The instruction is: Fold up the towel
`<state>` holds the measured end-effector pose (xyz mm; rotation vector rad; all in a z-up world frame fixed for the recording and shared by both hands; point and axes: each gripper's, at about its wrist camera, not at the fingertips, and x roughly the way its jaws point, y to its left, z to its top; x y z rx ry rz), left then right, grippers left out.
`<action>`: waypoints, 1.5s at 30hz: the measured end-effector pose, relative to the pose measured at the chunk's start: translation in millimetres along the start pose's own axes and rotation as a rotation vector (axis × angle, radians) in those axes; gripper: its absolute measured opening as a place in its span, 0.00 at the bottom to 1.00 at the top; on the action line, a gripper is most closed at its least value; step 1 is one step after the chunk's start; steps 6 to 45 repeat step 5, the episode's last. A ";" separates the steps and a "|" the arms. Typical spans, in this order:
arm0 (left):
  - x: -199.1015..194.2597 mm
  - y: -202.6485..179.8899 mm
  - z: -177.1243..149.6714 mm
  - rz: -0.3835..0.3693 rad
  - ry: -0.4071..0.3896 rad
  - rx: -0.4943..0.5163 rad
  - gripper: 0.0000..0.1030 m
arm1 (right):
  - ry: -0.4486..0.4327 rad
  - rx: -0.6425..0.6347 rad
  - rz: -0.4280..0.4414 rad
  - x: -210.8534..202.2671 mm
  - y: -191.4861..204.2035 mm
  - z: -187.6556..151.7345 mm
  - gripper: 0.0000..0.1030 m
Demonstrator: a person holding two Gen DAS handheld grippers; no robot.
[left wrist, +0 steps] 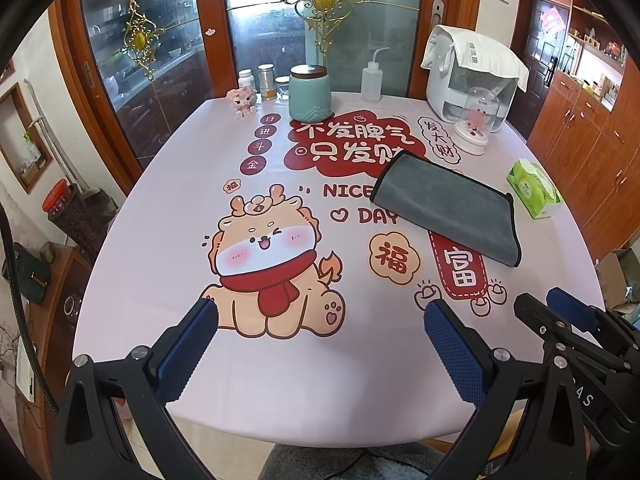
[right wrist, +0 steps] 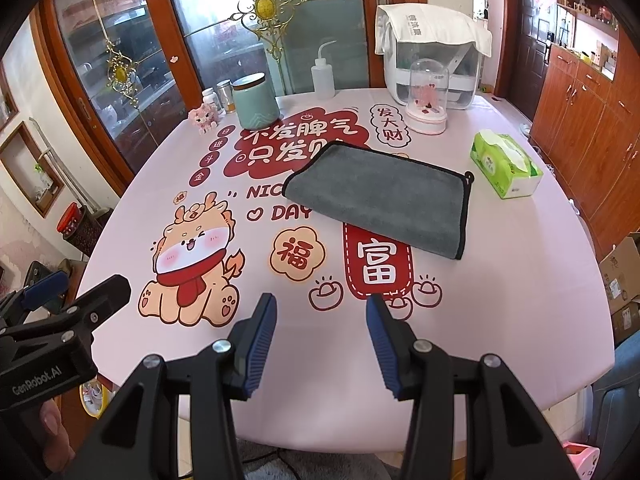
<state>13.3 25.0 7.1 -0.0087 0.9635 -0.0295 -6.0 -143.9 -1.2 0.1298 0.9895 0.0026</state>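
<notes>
A grey towel point(left wrist: 448, 206) with black trim lies folded flat on the pink printed tablecloth point(left wrist: 280, 380), right of centre; in the right wrist view the towel point(right wrist: 384, 196) lies ahead of the fingers. My left gripper point(left wrist: 320, 320) is open and empty, above the near part of the table over the cartoon dragon. My right gripper point(right wrist: 322, 312) is open and empty, short of the towel, near the table's front edge. The right gripper also shows in the left wrist view point(left wrist: 560, 312), and the left gripper in the right wrist view point(right wrist: 72, 296).
A green tissue pack point(right wrist: 506, 166) lies right of the towel. At the back stand a teal canister point(right wrist: 256, 102), a squeeze bottle point(right wrist: 323, 76), a glass dome ornament point(right wrist: 427, 98), a white appliance point(right wrist: 436, 56), small jars point(left wrist: 266, 82) and a pink toy point(left wrist: 242, 100). Wooden cabinets point(right wrist: 592, 120) stand right.
</notes>
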 end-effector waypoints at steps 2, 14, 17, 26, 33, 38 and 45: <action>-0.2 0.4 1.0 0.001 0.001 0.001 0.99 | 0.000 0.001 0.002 0.2 0.3 0.7 0.46; 0.1 0.6 1.4 0.001 0.003 -0.001 0.99 | 0.002 0.001 0.001 1.2 1.6 2.7 0.46; 0.1 0.6 1.4 0.001 0.003 -0.001 0.99 | 0.002 0.001 0.001 1.2 1.6 2.7 0.46; 0.1 0.6 1.4 0.001 0.003 -0.001 0.99 | 0.002 0.001 0.001 1.2 1.6 2.7 0.46; 0.1 0.6 1.4 0.001 0.003 -0.001 0.99 | 0.002 0.001 0.001 1.2 1.6 2.7 0.46; 0.1 0.6 1.4 0.001 0.003 -0.001 0.99 | 0.002 0.001 0.001 1.2 1.6 2.7 0.46; 0.1 0.6 1.4 0.001 0.003 -0.001 0.99 | 0.002 0.001 0.001 1.2 1.6 2.7 0.46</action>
